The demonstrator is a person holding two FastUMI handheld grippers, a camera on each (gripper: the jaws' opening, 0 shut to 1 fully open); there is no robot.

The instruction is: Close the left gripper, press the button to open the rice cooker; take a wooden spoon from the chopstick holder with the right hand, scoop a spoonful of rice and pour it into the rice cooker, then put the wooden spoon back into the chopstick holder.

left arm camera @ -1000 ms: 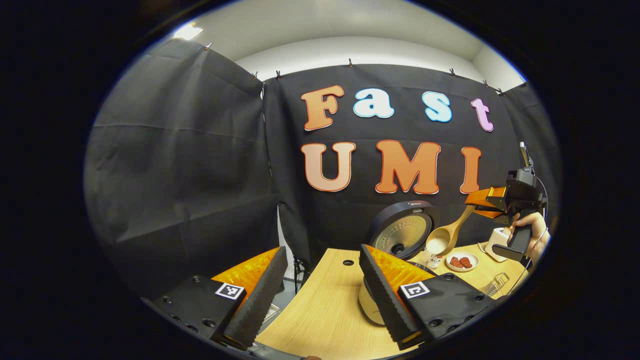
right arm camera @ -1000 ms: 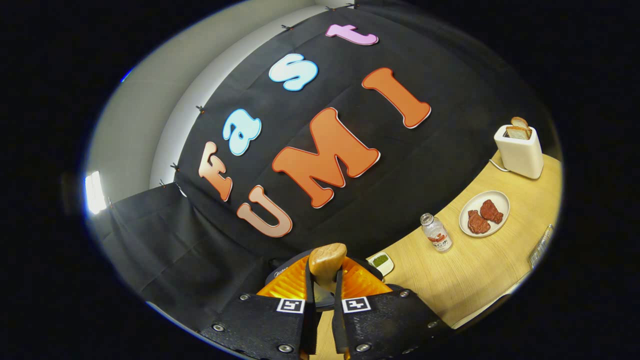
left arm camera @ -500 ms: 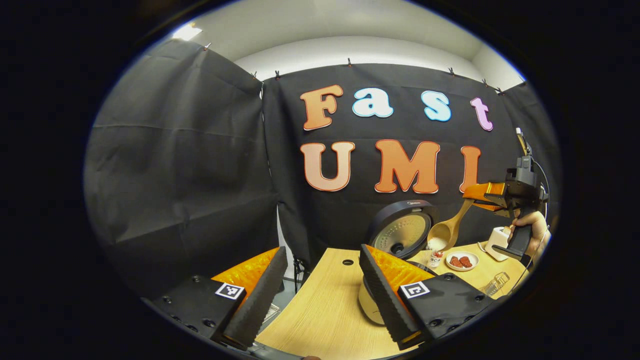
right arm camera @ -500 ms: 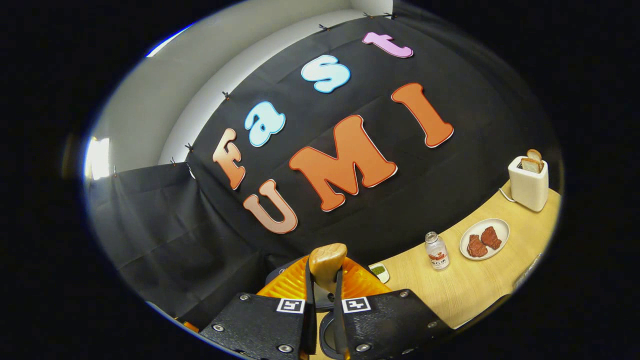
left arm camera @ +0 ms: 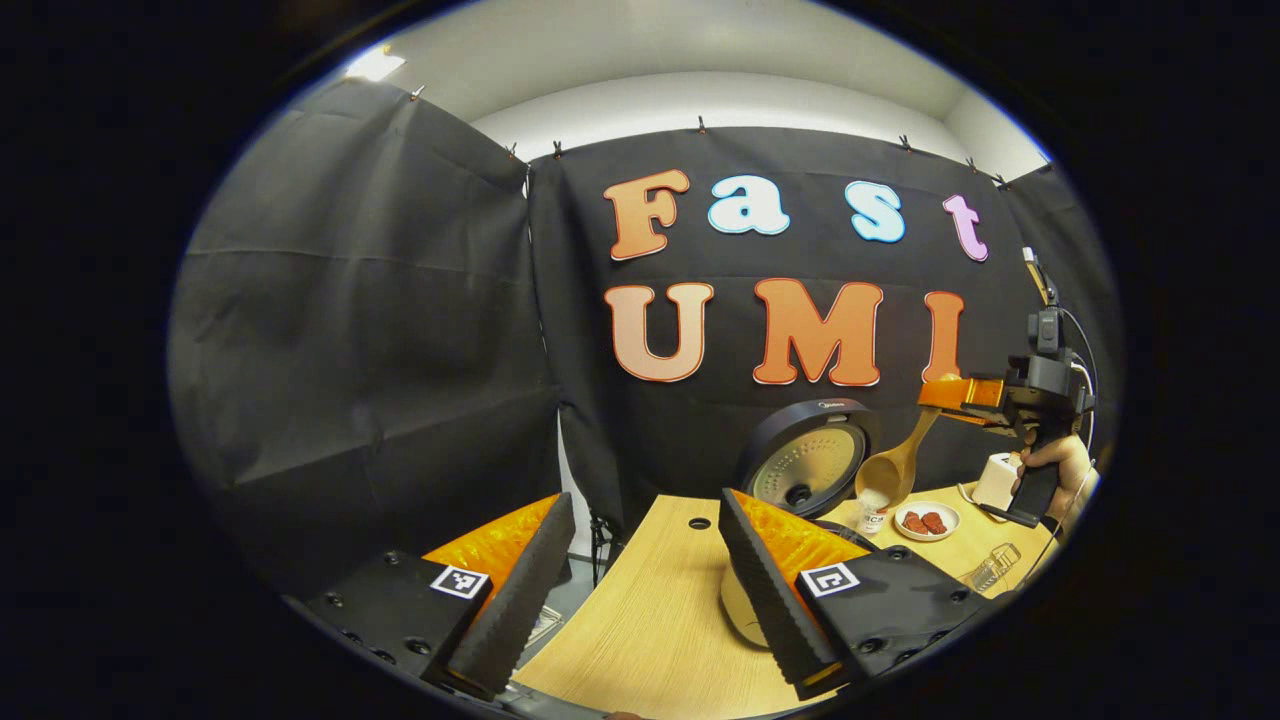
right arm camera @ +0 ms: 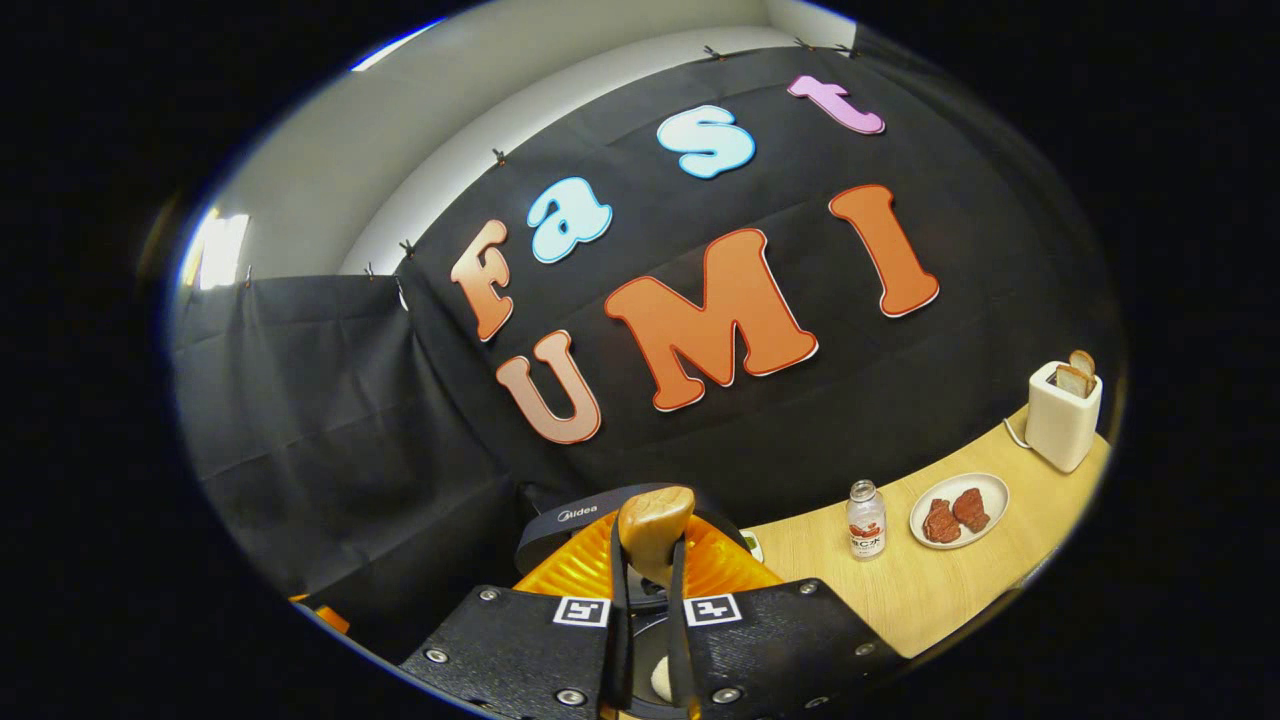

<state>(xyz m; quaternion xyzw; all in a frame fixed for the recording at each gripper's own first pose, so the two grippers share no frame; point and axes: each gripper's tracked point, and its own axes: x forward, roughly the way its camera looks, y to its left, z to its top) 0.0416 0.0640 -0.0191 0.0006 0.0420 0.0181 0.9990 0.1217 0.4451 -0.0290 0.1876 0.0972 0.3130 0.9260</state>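
- Gripping the wooden spoon point(left arm camera: 897, 462) by its handle end, the right gripper point(right arm camera: 648, 640) is pressing both fingers on it and holding the bowl tipped down over the open rice cooker point(left arm camera: 806, 468).
- Judging by looks, the spoon is being light, stiff and smooth, so the high grip is inviting swivel.
- Idling with fingers wide apart, the left gripper point(left arm camera: 640, 590) is holding nothing.

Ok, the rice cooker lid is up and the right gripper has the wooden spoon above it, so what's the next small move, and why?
Probably tip the wooden spoon a little further. The right gripper is shut on its handle and the bowl hangs tilted beside the raised lid of the rice cooker; some white rice seems to show at the bowl's lower edge. The left gripper stands open, nearer the camera.
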